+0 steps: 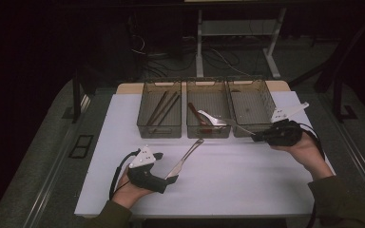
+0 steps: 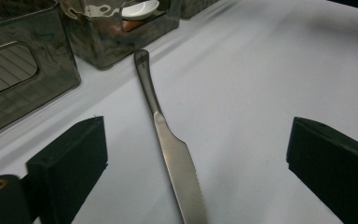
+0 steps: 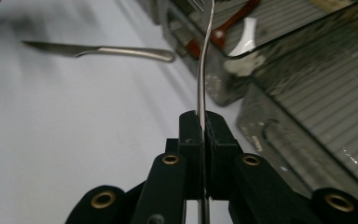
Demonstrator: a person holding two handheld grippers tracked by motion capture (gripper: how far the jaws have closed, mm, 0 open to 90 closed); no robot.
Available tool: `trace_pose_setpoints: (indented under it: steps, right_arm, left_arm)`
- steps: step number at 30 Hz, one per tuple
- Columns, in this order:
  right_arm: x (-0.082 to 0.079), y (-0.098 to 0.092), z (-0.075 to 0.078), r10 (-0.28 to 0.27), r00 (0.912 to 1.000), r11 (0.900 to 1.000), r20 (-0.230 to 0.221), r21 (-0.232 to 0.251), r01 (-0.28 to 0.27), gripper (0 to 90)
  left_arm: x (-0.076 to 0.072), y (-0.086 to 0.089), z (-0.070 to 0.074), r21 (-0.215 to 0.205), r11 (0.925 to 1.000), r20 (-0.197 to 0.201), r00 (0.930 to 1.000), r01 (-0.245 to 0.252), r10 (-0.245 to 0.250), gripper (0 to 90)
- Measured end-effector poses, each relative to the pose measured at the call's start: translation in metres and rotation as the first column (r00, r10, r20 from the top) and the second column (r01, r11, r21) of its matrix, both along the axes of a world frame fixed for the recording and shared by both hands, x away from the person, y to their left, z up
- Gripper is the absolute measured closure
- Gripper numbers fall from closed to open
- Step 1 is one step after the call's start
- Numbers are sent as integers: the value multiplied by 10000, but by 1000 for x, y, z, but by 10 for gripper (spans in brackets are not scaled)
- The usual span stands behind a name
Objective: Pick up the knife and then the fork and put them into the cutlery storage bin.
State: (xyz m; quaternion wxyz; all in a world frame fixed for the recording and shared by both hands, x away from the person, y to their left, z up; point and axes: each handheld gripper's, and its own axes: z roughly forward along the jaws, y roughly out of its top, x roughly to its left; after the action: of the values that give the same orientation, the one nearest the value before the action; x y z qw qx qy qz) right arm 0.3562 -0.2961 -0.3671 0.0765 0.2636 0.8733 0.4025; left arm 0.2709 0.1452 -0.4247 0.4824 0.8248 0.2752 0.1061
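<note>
Three mesh bins [image 1: 159,124] sat at the frame's upper centre. The knife [image 2: 175,154] lay on the white table [image 1: 247,180] between the left gripper's [image 2: 196,154] spread jaws. The right gripper [image 3: 203,128], centre right, pinched a fork [image 3: 204,60].

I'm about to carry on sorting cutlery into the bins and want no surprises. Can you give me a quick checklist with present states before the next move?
1. Right gripper clamped on the fork: ok, jaws shut on its handle.
2. Fork lifted off the white table: ok, it points toward the bins.
3. Left gripper free of the knife: ok, jaws wide apart, knife lying flat between them, untouched.
4. Right bin has room: ok, looks empty.
5. Middle bin contents: spoons inside, ok.
6. Fork tines clear of the bin rims: cannot tell.
</note>
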Motion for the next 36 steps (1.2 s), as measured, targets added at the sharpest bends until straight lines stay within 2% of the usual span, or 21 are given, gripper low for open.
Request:
trace_pose_setpoints:
  steps: [5,17,25,36]
  right_arm:
    - [8,-11,6,-577,9983,9975,104,412,572,861]
    - [21,-20,13,-1507,9882,9863,276,720,1484,861]
    - [33,-20,11,-2336,9721,9695,232,823,2310,861]
    - [57,-19,11,-3055,9522,9509,45,530,3049,861]
  left_arm:
    - [0,-1,0,60,10000,-44,10000,-61,62,0]
    - [0,-2,-2,176,9998,49,10000,44,-45,0]
    - [1,-1,-3,141,9999,1,10000,79,-79,0]
    - [1,-1,-2,80,9999,-17,10000,79,-78,7]
